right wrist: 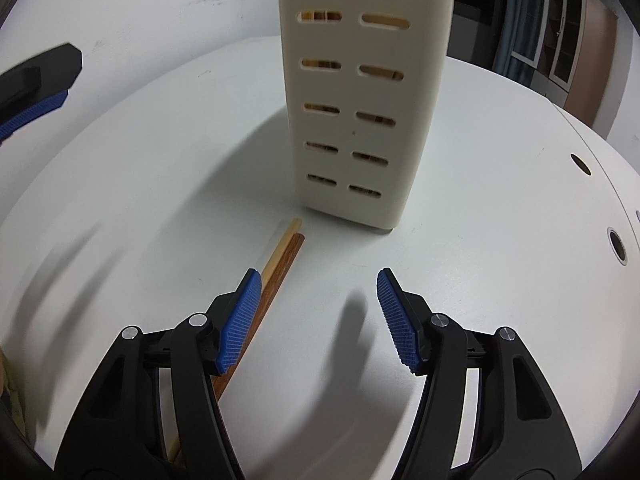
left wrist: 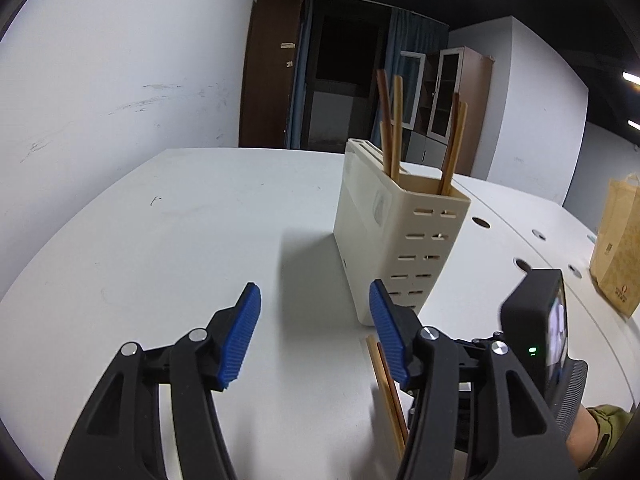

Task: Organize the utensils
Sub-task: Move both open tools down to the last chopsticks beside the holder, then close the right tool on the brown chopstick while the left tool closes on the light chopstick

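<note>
Both grippers, left gripper [left wrist: 314, 334] and right gripper [right wrist: 318, 318], have black linkage arms, silver pivot screws and ribbed blue pads [right wrist: 240, 322]; possibly an olive sleeve [left wrist: 608, 416] behind.

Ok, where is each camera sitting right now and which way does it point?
Left wrist: rides the left gripper, facing across the table to the cream holder with chopsticks in it; both fingers, the right gripper and a bit of forearm show.
Right wrist: rides the right gripper, low and close to the holder's slotted side; its fingers and the left gripper's tip show.
Shared: holder, table, the two loose chopsticks.
</note>
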Available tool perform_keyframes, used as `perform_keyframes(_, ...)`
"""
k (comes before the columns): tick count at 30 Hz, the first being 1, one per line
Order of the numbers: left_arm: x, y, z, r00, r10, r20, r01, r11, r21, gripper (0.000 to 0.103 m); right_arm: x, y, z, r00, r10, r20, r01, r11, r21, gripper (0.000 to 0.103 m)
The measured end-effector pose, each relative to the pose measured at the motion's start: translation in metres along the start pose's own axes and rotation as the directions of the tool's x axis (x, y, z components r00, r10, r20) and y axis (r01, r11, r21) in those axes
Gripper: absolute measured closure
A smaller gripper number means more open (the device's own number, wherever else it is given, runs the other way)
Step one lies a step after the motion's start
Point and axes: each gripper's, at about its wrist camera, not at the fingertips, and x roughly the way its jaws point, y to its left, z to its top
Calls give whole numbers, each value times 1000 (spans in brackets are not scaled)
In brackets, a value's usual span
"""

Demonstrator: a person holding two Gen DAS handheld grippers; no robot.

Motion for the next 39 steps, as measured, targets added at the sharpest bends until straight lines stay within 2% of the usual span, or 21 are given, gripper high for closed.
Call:
perform_keyframes(4, 2, 0, 0, 1000, 2, -5, -2, 1000, -3, 47, 4, 3, -4, 1000, -10, -6, 10, 1000, -1, 42)
perform_keyframes(10, 2, 0, -1, 1000, 1, -15, -1, 1000, -5, 47, 7, 5, -8, 999, -27, -22, 27, 1000, 6, 42)
perform_keyframes(14, 5, -1, -4, 1000, 6, -28, -6, 1000, -1, 47, 9, 3, -11, 999, -11, -49, 12, 1000, 19, 43)
perform_keyframes(22, 11, -1, -5, 999, 11, -52, -11, 1000, -1, 47, 0, 0, -21, 998, 9, -64, -9, 1000, 10, 69)
perform_keyframes(26, 17, -3, -8, 996, -5, -89, 5, 1000, 1, 47, 0, -4, -18, 998, 21, -67, -21, 1000, 3, 80)
perform_keyframes(30, 32, -9, -15, 987, -1, -159, 7, 999, 36, 47, -3, -14, -18, 997, 42, -68, -41, 999, 11, 88)
perform_keyframes(34, 50, -13, -23, 968, -29, -250, 42, 998, 48, 47, -8, -25, -18, 996, 49, -71, -47, 999, 24, 96)
perform_keyframes(39, 67, -23, -31, 938, -67, -339, 95, 993, 68, 47, -14, -29, -22, 996, 44, -74, -42, 999, 29, 96)
